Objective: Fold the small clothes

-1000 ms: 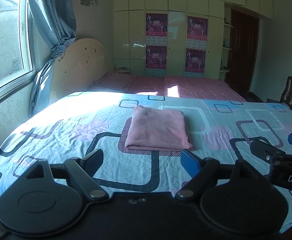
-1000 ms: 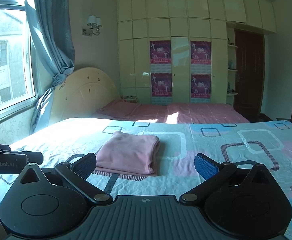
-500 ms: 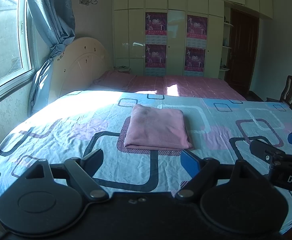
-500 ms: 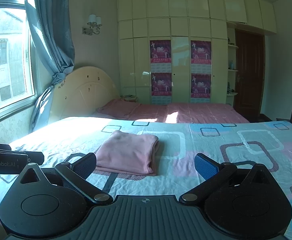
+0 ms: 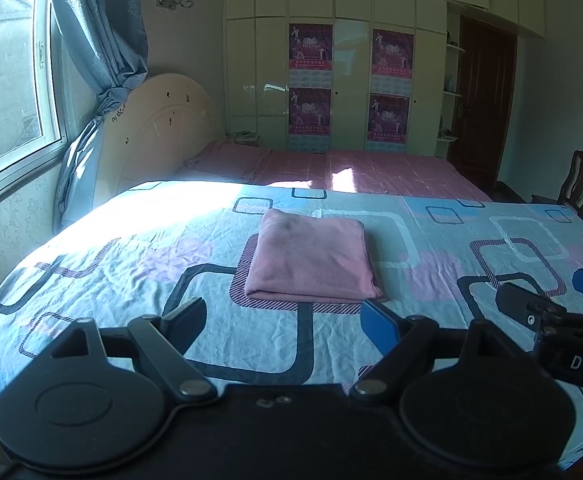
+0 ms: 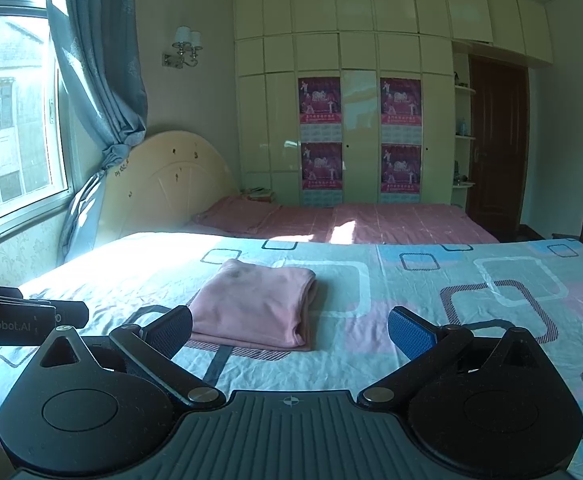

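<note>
- The pink cloth lies folded in a neat square on the bed, just past both grippers.
- A careless poke could push the top layers and undo the fold, because soft cloth slides easily.
- A grab at only one layer might lift it open.
- The left gripper has its fingers spread wide, holding nothing and touching nothing.
- The right gripper is spread wide too, empty, near the cloth but apart from it.
</note>
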`<act>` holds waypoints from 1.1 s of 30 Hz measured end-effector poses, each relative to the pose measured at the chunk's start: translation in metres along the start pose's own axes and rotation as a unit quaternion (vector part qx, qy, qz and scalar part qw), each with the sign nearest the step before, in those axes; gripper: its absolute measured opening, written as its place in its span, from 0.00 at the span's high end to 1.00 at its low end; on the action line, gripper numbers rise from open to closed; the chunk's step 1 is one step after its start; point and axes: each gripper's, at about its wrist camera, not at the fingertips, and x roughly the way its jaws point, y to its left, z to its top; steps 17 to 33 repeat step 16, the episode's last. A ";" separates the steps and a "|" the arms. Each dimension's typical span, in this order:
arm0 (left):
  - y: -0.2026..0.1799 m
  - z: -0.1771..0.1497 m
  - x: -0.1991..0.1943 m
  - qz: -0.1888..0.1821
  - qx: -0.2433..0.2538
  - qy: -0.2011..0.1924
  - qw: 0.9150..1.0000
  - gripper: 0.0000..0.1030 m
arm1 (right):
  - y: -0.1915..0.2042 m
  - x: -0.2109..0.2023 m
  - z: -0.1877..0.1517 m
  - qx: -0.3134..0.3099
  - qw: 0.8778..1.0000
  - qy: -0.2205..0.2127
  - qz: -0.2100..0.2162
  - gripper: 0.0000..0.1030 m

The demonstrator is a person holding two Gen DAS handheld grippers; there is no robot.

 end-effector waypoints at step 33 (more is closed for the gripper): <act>-0.005 0.003 0.031 -0.012 0.027 -0.007 1.000 0.19 | -0.012 0.023 -0.007 0.012 1.000 0.023 -0.018 0.00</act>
